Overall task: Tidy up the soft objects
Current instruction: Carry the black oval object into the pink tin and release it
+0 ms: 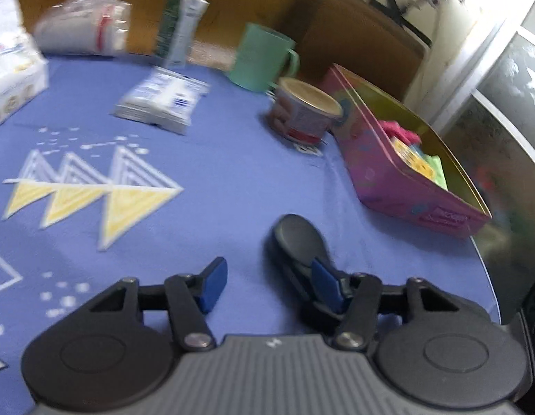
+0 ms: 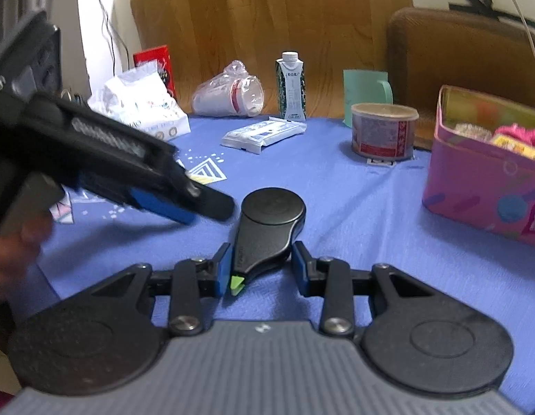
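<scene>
A pink tin box (image 1: pixel 399 186) stands at the table's right edge with pink, yellow and green soft items (image 1: pixel 416 152) inside; it also shows in the right wrist view (image 2: pixel 475 176). A black paddle-shaped object (image 2: pixel 267 231) lies on the blue cloth between the fingers of my right gripper (image 2: pixel 260 269), which is open around its narrow end. A small green piece (image 2: pixel 237 284) sticks out below it. My left gripper (image 1: pixel 267 283) is open and empty, with the black object (image 1: pixel 298 238) by its right finger. The left gripper also shows in the right wrist view (image 2: pixel 184 207).
On the blue patterned tablecloth (image 1: pixel 215 159) stand a green mug (image 1: pixel 264 57), a lidded tub (image 1: pixel 302 110), a drink carton (image 2: pixel 291 86), a flat wipes pack (image 1: pixel 163 98), bagged cups (image 2: pixel 229 95) and a tissue pack (image 2: pixel 143 110). A brown chair (image 2: pixel 464 52) stands behind.
</scene>
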